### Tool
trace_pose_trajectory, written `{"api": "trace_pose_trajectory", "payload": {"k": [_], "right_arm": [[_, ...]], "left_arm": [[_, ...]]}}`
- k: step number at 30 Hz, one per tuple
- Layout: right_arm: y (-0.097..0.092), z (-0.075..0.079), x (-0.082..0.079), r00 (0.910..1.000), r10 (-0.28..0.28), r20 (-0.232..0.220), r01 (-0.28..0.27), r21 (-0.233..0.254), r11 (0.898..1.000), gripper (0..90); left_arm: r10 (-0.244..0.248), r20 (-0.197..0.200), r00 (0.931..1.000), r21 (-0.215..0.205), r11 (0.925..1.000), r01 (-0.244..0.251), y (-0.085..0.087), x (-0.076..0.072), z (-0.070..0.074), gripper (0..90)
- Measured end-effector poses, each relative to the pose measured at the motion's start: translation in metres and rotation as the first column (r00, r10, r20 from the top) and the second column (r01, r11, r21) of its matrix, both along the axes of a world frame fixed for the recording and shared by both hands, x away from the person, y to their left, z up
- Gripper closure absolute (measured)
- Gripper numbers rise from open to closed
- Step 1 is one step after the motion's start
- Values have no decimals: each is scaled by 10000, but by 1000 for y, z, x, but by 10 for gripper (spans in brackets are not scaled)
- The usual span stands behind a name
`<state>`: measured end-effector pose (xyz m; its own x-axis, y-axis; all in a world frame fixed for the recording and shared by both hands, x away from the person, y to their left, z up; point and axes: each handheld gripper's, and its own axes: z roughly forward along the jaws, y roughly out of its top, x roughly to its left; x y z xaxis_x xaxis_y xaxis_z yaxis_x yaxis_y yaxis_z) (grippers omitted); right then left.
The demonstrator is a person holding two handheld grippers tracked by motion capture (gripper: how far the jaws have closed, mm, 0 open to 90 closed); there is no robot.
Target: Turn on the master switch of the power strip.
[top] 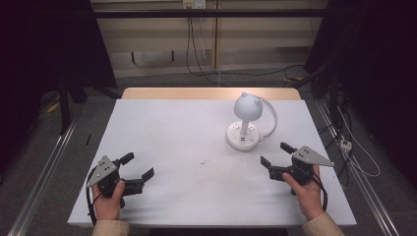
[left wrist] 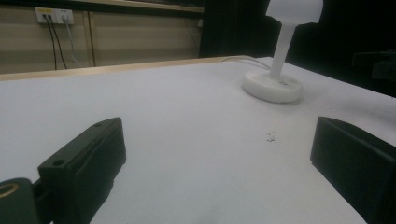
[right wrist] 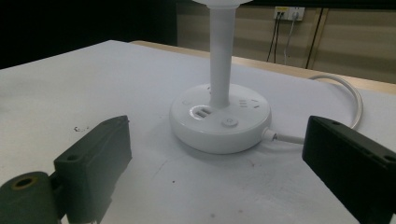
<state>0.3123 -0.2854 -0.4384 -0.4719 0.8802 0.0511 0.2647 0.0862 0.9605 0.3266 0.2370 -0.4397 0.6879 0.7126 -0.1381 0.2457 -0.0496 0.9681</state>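
Lamp (top: 244,123): white, round base with sockets and a button, upright stem, domed head; stands right of centre in the high view, on the white table (top: 162,128), cord (top: 272,120) looping behind to the right. Right gripper (top: 275,155): lower right of the frame, jaws spread wide, empty, aimed at the lamp base (right wrist: 219,119) from just beside it, not touching. Left gripper (top: 137,166): lower left, jaws spread, empty, well apart from the lamp. Step in hand, as judged: approach, before any contact. Next move likely calls for advancing the right gripper to the base, either pressing the front button (right wrist: 228,122) or closing on the stem (right wrist: 219,60), without tipping the lamp.
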Motion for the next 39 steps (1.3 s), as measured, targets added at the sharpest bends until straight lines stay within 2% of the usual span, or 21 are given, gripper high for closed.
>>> {"api": "trace_pose_trajectory", "payload": {"k": [11,32,39], "right_arm": [[2,0,13,9999,-94,-123,91,-194,9998,82],[5,0,27,9993,-261,-268,257,-183,9995,96],[8,0,32,9994,-230,-268,219,-392,9990,107]], "left_arm": [[-5,-15,10000,-81,10000,5,0,0,0,32],[-81,4,10000,-130,9999,81,-1,1,0,31],[-86,-1,10000,-140,9999,86,-2,2,0,31]]}}
